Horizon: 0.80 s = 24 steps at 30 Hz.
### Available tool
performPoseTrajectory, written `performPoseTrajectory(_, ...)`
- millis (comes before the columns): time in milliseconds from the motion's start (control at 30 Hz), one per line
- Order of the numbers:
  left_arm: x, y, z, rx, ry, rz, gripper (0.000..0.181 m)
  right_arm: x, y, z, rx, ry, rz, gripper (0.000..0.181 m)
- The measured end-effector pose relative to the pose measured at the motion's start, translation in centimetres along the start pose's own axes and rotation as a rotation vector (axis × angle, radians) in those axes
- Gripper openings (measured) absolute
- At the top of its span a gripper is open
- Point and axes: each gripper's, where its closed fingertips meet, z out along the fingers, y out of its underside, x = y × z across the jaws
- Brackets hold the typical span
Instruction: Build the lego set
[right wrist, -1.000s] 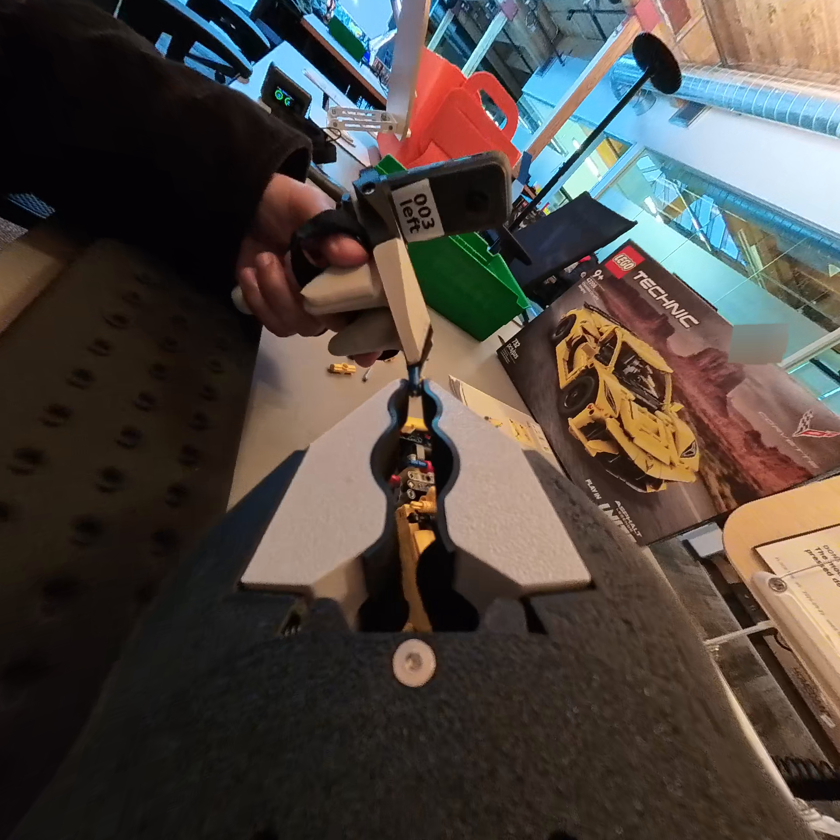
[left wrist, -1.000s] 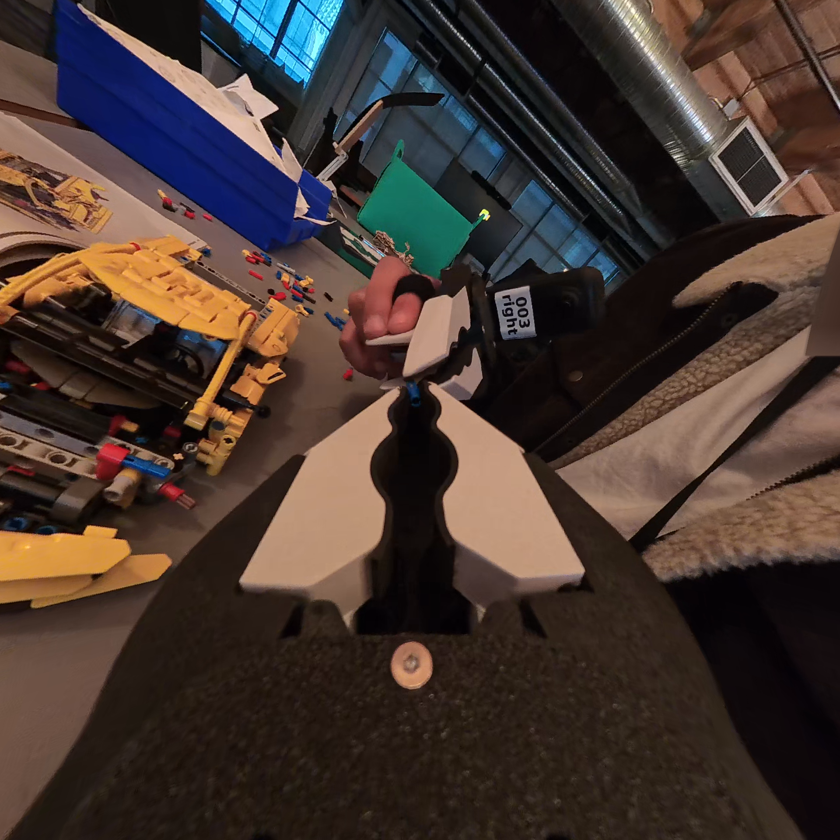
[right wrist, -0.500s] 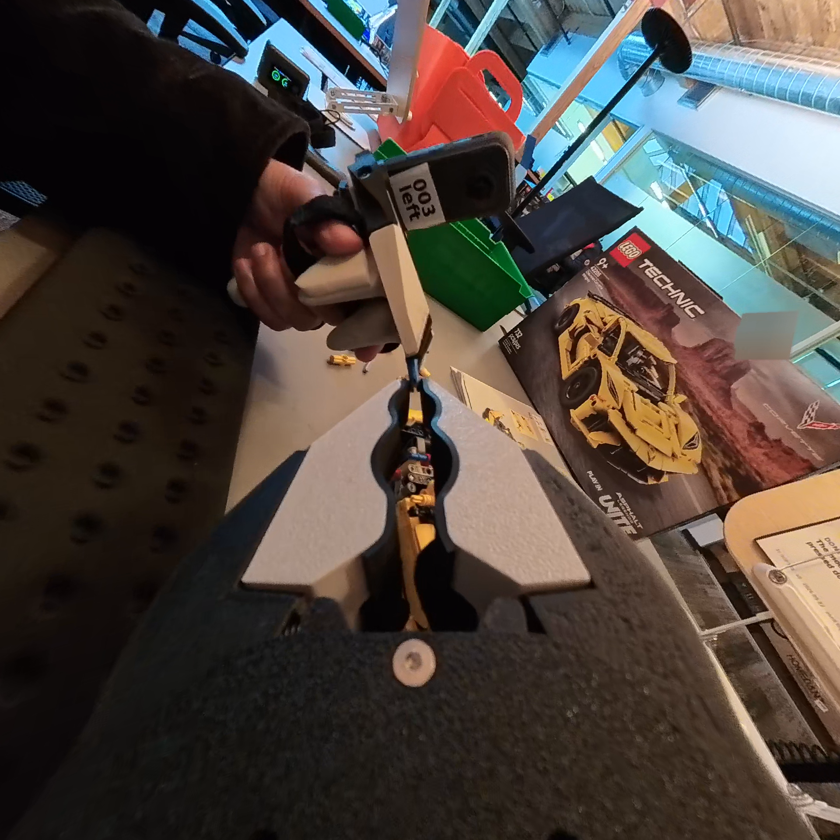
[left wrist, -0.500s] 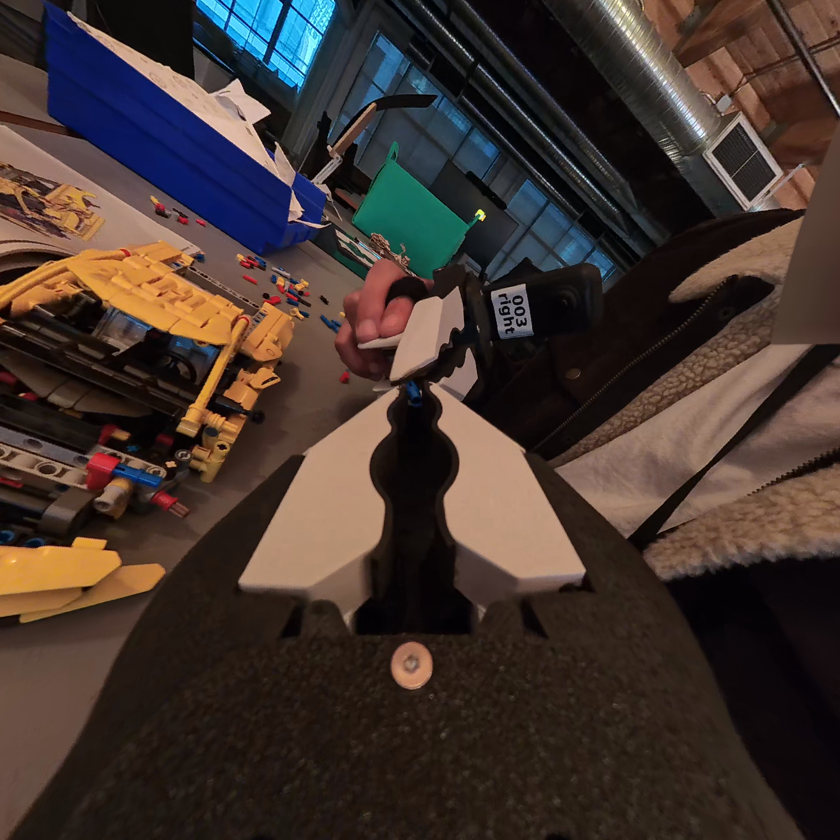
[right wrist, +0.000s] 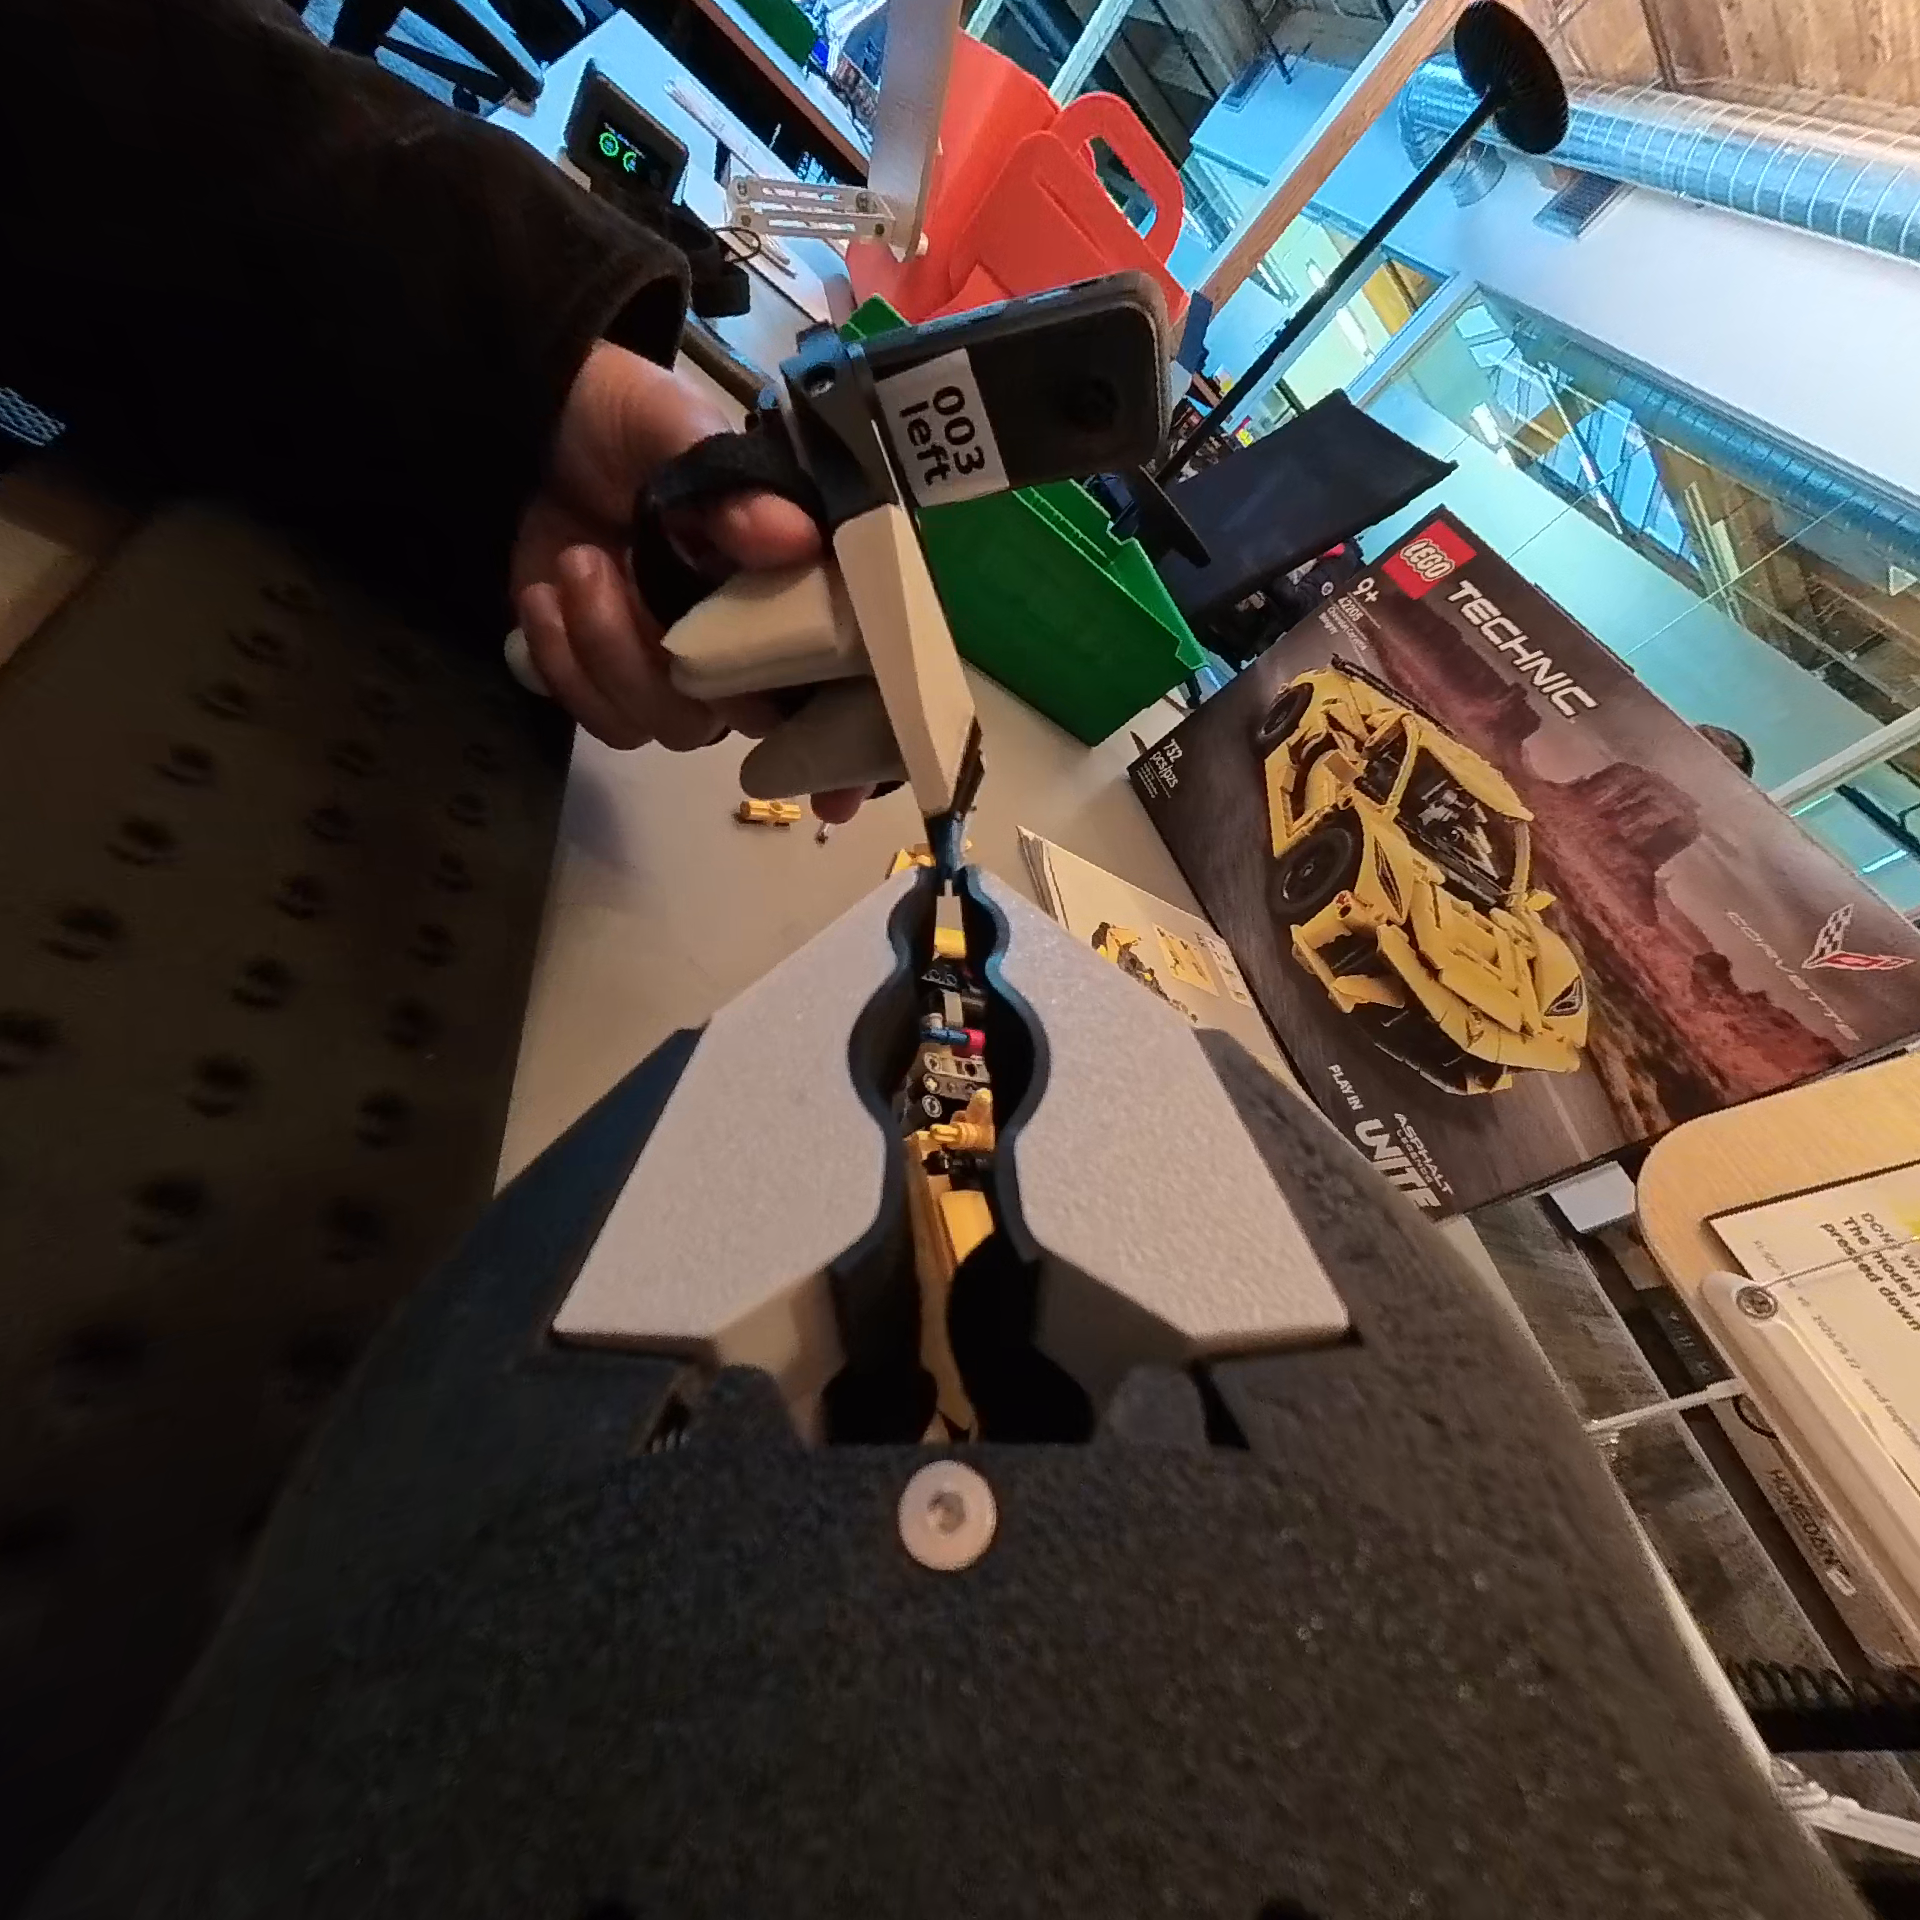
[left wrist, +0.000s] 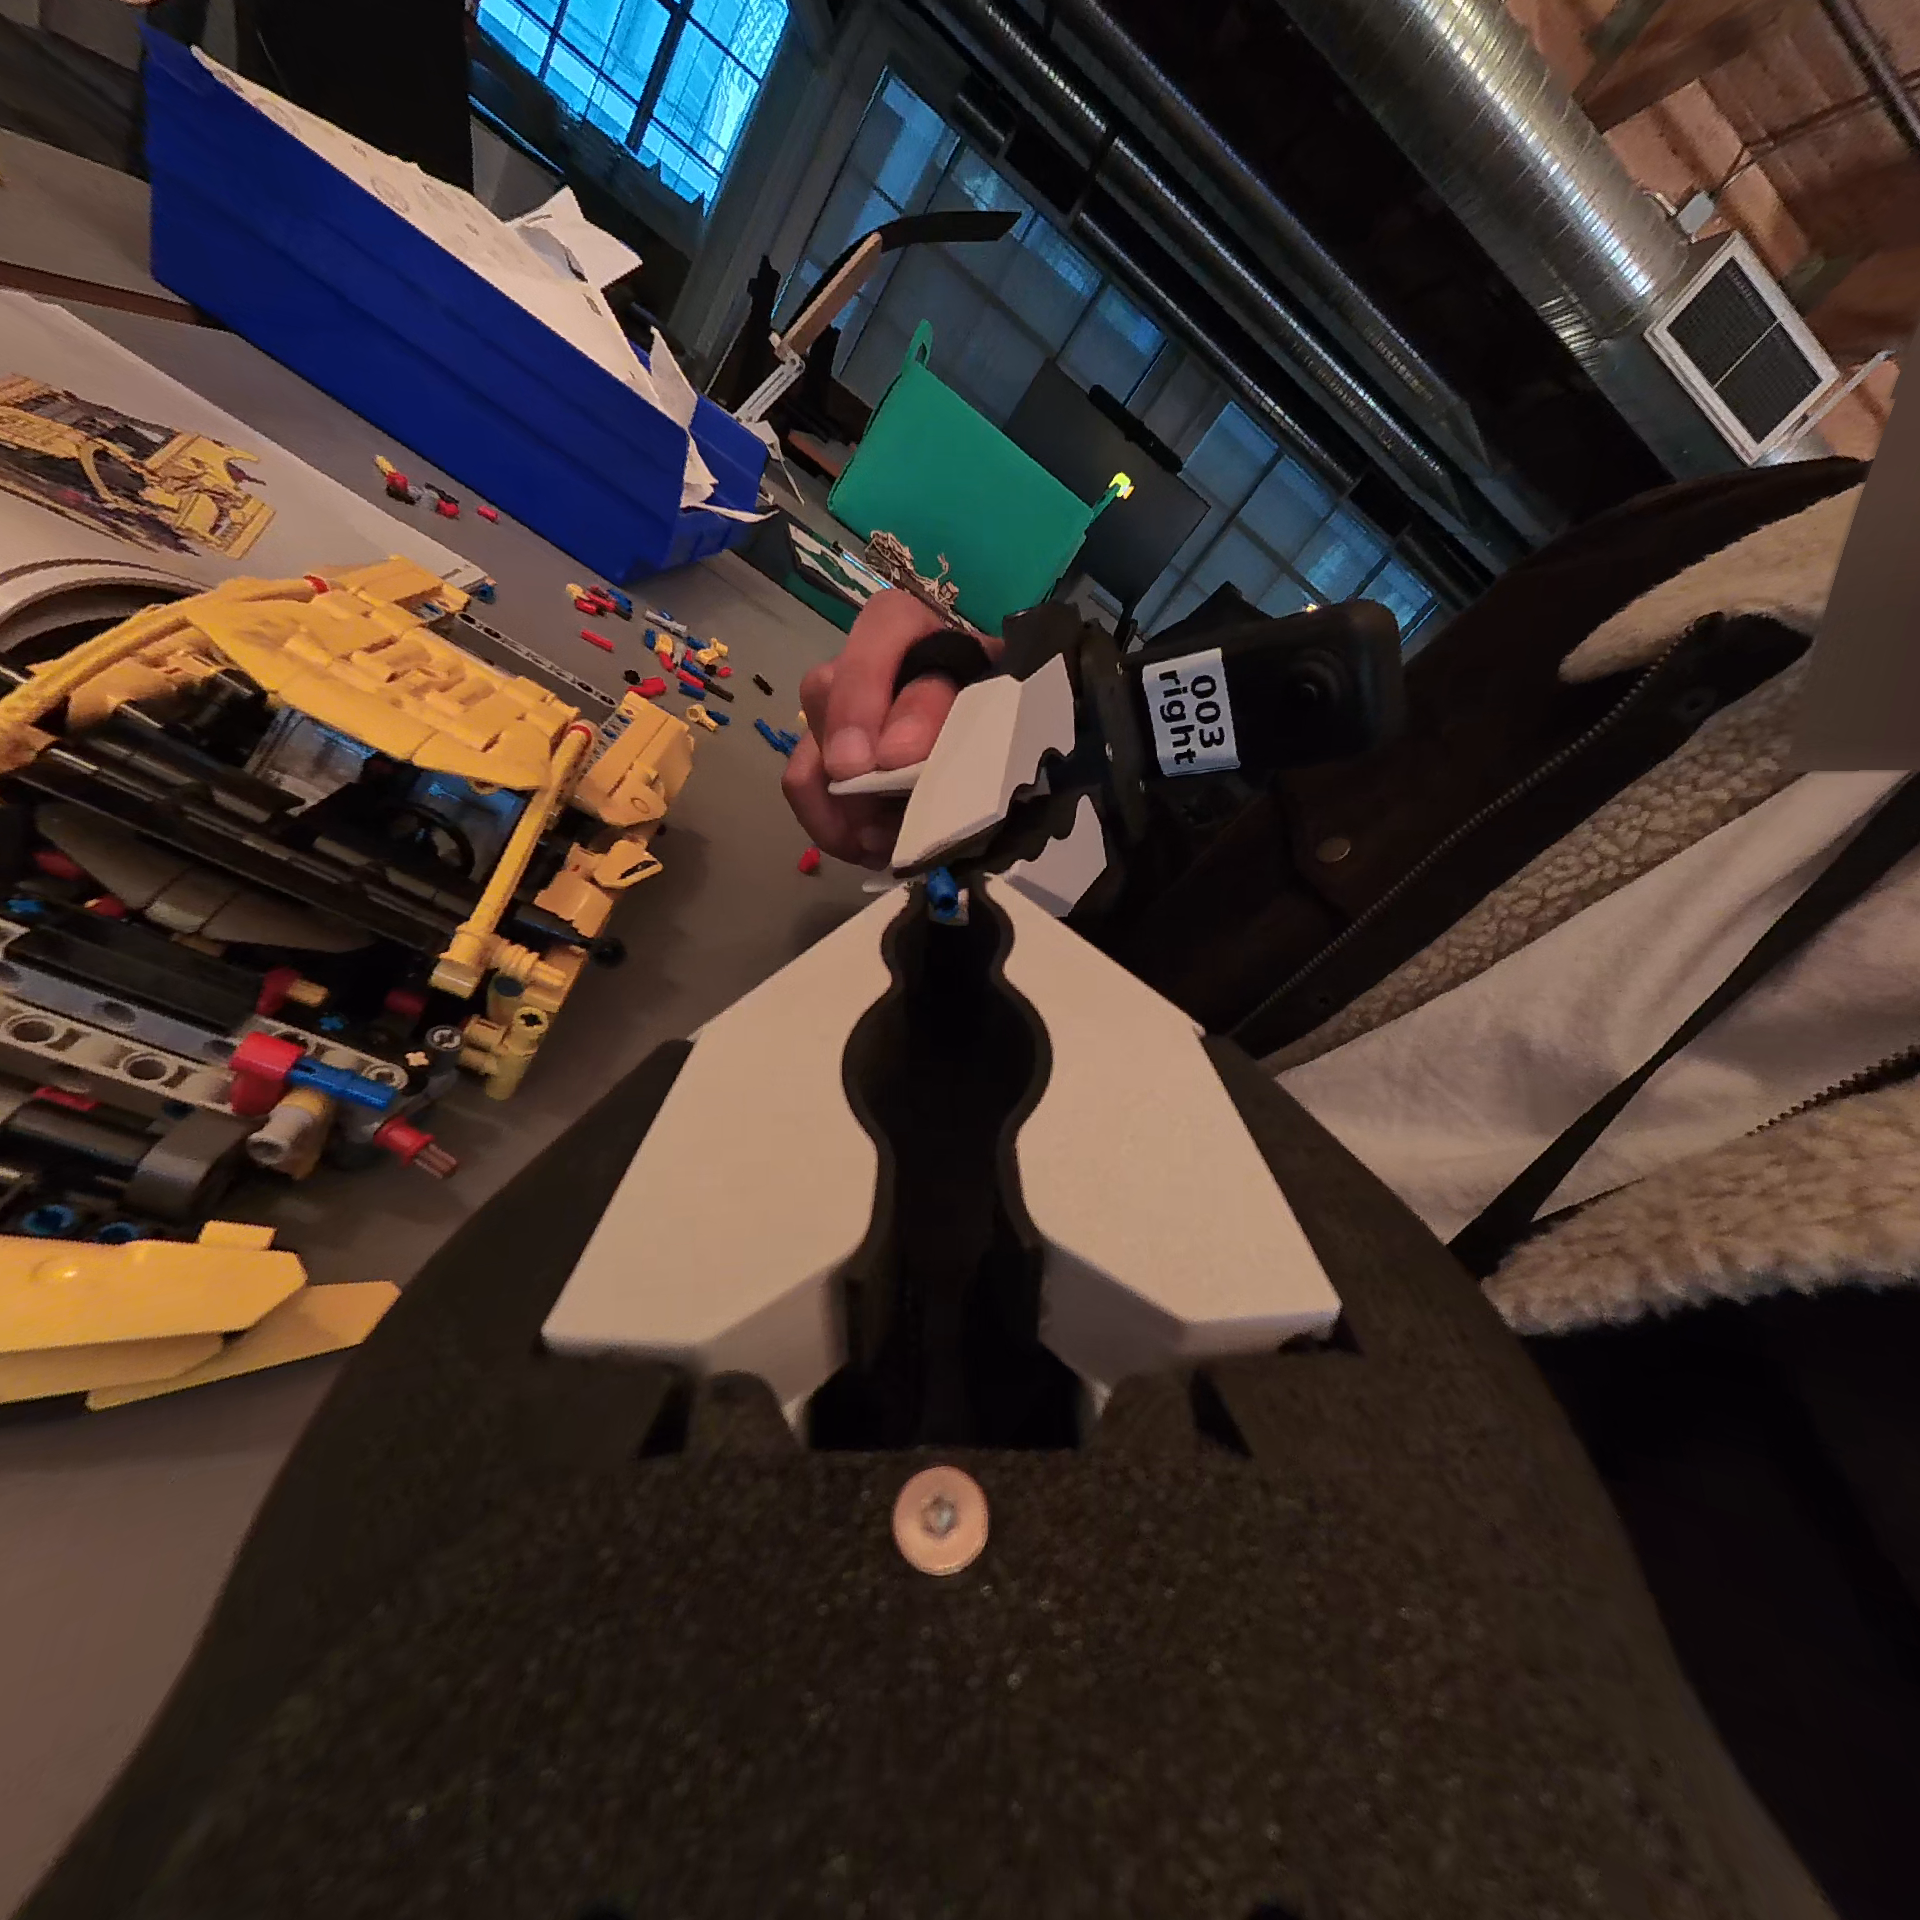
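My left gripper (left wrist: 940,906) and right gripper (right wrist: 948,885) meet tip to tip above the grey table. Both are shut on one small blue pin (left wrist: 941,891), which also shows as a dark stub in the right wrist view (right wrist: 947,844). The right gripper (left wrist: 935,868) shows in the left wrist view with a hand around it. The left gripper (right wrist: 951,805) shows in the right wrist view, also in a hand. The part-built yellow car model (left wrist: 332,717) lies on the table to the left. It also shows through the gap between the right fingers (right wrist: 951,1153).
Loose small pieces (left wrist: 665,649) lie beyond the car. Yellow panels (left wrist: 135,1314) lie at the near left. A blue bin (left wrist: 416,312), a green bin (right wrist: 1039,613), the set's box (right wrist: 1507,883) and an open booklet (left wrist: 114,488) ring the work area. The person's jacket (left wrist: 1558,935) fills the right. The tips of both grippers are at nearly the same place.
The two grippers stay tip to tip on the pin. Both have drifted only slightly, and the car sits a little lower-left in the left wrist view.
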Motion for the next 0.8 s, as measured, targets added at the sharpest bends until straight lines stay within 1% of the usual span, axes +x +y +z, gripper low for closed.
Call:
performPoseTrajectory(333, -0.1, 0.2, 0.0, -0.020, -0.024, 0.043, 0.005, -0.2, 0.0, 0.1, -0.001, -0.004, 0.004, 0.003)
performPoseTrajectory(433, -0.1, 0.0, -0.2, -0.014, -0.041, 0.072, 0.005, 0.3, -0.1, -0.5, 0.011, -0.011, 0.111, 0.006)
performPoseTrajectory(467, -0.2, -0.3, -0.5, 0.001, -0.052, 0.075, 0.005, 1.4, 0.4, -1.4, -0.012, 0.008, 0.175, 0.008)
performPoseTrajectory(500, -0.3, -0.6, -0.8, 0.021, -0.056, 0.070, 0.005, 2.6, 0.9, -2.8, -0.030, 0.023, 0.261, 0.011)
performPoseTrajectory(533, -0.4, -1.0, -1.1, 0.042, -0.062, 0.065, 0.005, 3.7, 1.7, -4.5, -0.057, 0.007, 0.346, 0.011)
performPoseTrajectory(567, -0.5, -1.2, -1.3, 0.058, -0.069, 0.062, 0.005, 4.2, 2.9, -6.6, -0.107, -0.043, 0.432, 0.014)
performPoseTrajectory(600, -0.7, -1.4, -1.5, 0.069, -0.075, 0.055, 0.005, 4.5, 4.6, -8.8, -0.184, -0.085, 0.506, 0.023)
performPoseTrajectory(633, -0.8, -1.4, -1.5, 0.075, -0.078, 0.045, 0.005, 4.4, 6.5, -11.0, -0.284, -0.115, 0.563, 0.025)
performPoseTrajectory(667, -1.0, -1.4, -1.5, 0.075, -0.075, 0.034, 0.005, 3.7, 8.2, -13.0, -0.384, -0.153, 0.600, 0.025)
performPoseTrajectory(733, -1.1, -1.3, -1.4, 0.067, -0.078, 0.033, 0.005, 1.6, 11.3, -16.4, -0.597, -0.209, 0.598, 0.028)
performPoseTrajectory(800, -1.3, -1.0, -1.2, 0.045, -0.088, 0.035, 0.005, -0.5, 13.0, -18.5, -0.753, -0.248, 0.574, 0.028)
